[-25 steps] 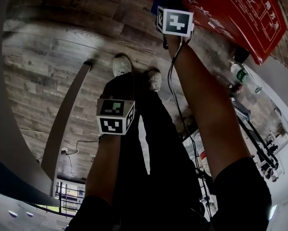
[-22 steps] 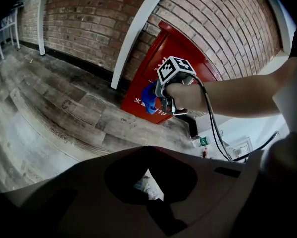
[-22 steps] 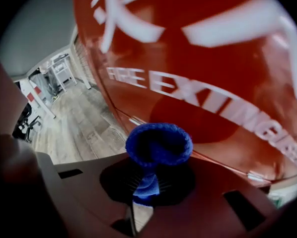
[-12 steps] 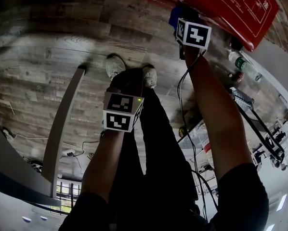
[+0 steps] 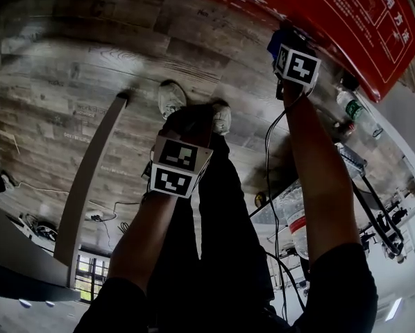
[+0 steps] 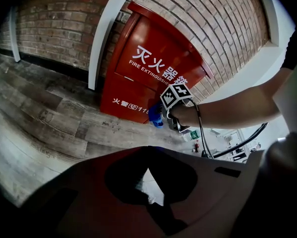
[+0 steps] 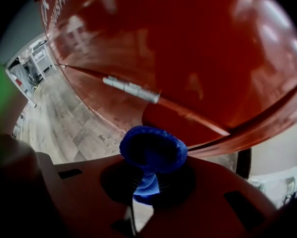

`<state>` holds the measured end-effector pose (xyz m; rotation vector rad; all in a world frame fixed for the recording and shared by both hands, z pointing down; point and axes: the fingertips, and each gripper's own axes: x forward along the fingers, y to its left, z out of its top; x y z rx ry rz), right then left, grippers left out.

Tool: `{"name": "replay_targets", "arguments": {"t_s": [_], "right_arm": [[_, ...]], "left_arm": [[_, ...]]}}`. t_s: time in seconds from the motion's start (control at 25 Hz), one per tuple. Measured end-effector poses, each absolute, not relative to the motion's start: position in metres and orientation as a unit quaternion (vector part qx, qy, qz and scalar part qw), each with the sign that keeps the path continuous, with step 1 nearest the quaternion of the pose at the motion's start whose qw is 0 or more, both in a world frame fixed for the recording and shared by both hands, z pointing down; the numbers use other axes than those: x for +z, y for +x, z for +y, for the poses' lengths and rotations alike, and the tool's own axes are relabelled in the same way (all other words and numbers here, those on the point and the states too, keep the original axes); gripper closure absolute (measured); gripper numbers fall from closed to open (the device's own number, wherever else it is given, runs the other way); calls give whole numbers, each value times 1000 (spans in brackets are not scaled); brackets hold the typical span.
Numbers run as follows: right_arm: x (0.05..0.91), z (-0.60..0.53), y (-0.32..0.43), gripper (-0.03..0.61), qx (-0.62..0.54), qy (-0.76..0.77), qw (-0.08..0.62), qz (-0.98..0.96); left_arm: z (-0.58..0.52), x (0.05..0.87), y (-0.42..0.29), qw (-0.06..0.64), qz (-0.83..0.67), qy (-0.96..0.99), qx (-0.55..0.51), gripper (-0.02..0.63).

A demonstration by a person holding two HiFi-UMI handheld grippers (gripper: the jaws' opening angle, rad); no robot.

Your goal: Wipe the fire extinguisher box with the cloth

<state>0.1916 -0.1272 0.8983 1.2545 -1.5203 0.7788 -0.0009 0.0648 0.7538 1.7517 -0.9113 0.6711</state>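
Note:
The red fire extinguisher box (image 5: 332,12) stands against the brick wall, with white lettering on its front (image 6: 138,78). My right gripper (image 5: 282,41) is shut on a blue cloth (image 7: 153,150) and holds the bunched cloth against the box's lower front, close to its bottom edge (image 7: 188,48). From the left gripper view the blue cloth (image 6: 156,115) shows at the box's lower right corner, under the marker cube. My left gripper (image 5: 169,144) hangs low over the wooden floor, away from the box, its jaws together with nothing between them (image 6: 151,185).
A plastic water bottle (image 5: 353,109) lies on the floor right of the box. A grey slanted beam (image 5: 89,179) runs down the left. The person's shoes (image 5: 173,96) stand on the plank floor. A white pillar (image 6: 106,33) rises left of the box. Cables trail at the right.
My right gripper has slid to the right along the box's lower front with the cloth. The left gripper has stayed about where it was.

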Motion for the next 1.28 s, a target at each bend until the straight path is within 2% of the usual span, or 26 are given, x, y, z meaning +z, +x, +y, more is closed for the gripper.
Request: {"name": "replay_targets", "arguments": {"t_s": [0.2,0.56,0.84,1.08,1.28], "right_arm": [[919,-134,165,532,339,515,484,-621],[920,-159,44,532,365,479,438,-668],[914,-169,-16,532,333,443,433,-711],[931,-157,20,532,311,438,468,-702],[953,-148,95,532,342,484,478,-648]], "left_arm": [[70,765,-15,506,-386,718,283,617],[89,783,-29,523,-400,696,288,617],[91,783,-31,514,-393,702,296,617],[82,790,-36,508,-402,702,297,617],[68,790,-31,496,-406,711,290,617]]}}
